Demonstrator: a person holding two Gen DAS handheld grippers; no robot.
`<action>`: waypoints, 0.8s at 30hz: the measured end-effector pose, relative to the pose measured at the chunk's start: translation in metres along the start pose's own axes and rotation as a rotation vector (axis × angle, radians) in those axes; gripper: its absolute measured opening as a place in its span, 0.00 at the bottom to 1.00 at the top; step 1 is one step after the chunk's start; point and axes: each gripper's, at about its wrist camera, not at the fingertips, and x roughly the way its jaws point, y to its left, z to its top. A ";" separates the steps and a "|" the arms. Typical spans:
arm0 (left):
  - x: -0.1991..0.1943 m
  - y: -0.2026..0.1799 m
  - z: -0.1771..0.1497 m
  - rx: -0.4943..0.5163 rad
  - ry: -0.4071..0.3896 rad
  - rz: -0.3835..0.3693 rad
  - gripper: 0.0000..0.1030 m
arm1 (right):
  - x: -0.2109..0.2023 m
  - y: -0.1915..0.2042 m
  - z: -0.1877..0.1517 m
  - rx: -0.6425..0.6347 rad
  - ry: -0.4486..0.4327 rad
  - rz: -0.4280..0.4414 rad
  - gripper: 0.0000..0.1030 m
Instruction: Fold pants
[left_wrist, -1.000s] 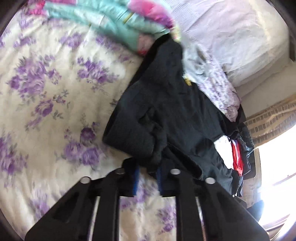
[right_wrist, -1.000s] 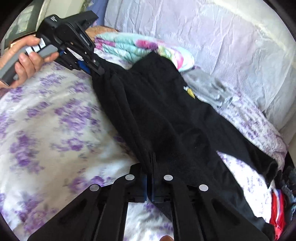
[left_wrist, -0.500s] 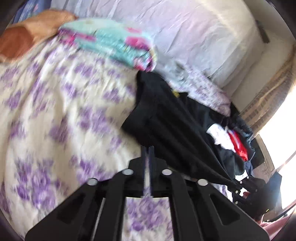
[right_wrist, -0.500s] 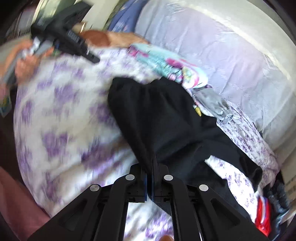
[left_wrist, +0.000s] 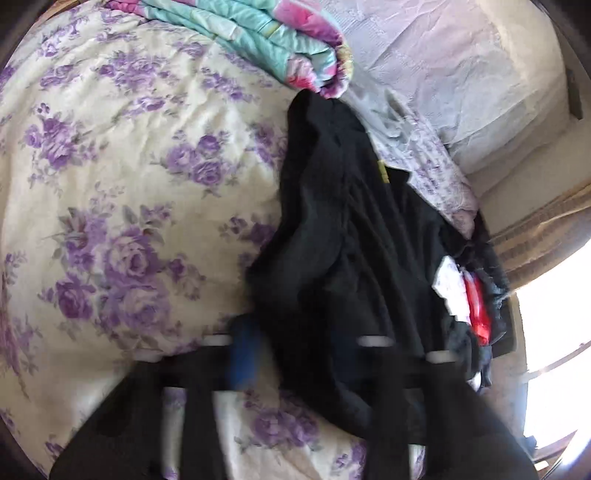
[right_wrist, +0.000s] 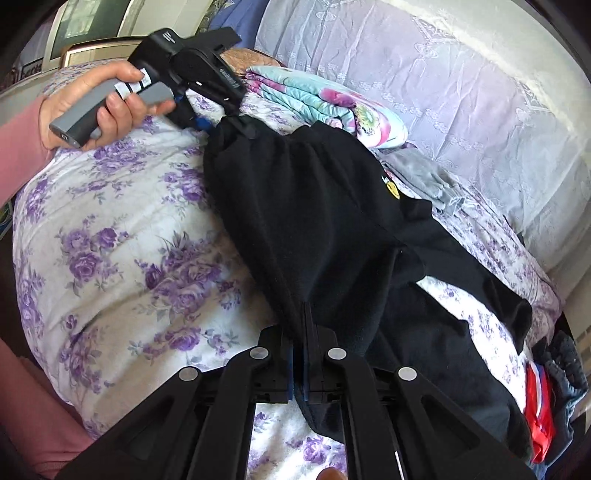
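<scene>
Across the bed, with its cover of purple roses, we see the black pants stretched long, one end near the folded teal and pink blanket at the far edge by the pale lilac headboard drape, the other trailing toward a heap of clothes at the bed's right edge. A grey garment lies just beside the pants near the blanket. On the black cloth we make out a small yellow badge. Our left tongs, gripped by the left hand, are at the pants' far corner; in the left wrist view the left tongs are blurred, spread apart with the black cloth lying between them. Our right tongs are clamped tight on a fold of the pants at the near edge.
</scene>
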 end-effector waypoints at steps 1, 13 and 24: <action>-0.006 0.001 -0.002 -0.011 -0.016 -0.017 0.17 | 0.000 0.000 0.000 0.002 -0.001 0.003 0.04; -0.117 0.022 -0.083 0.029 -0.328 0.042 0.11 | -0.008 0.033 0.014 -0.093 -0.090 0.116 0.04; -0.167 0.013 -0.053 0.062 -0.402 0.285 0.81 | -0.016 -0.037 0.024 0.100 -0.119 0.258 0.69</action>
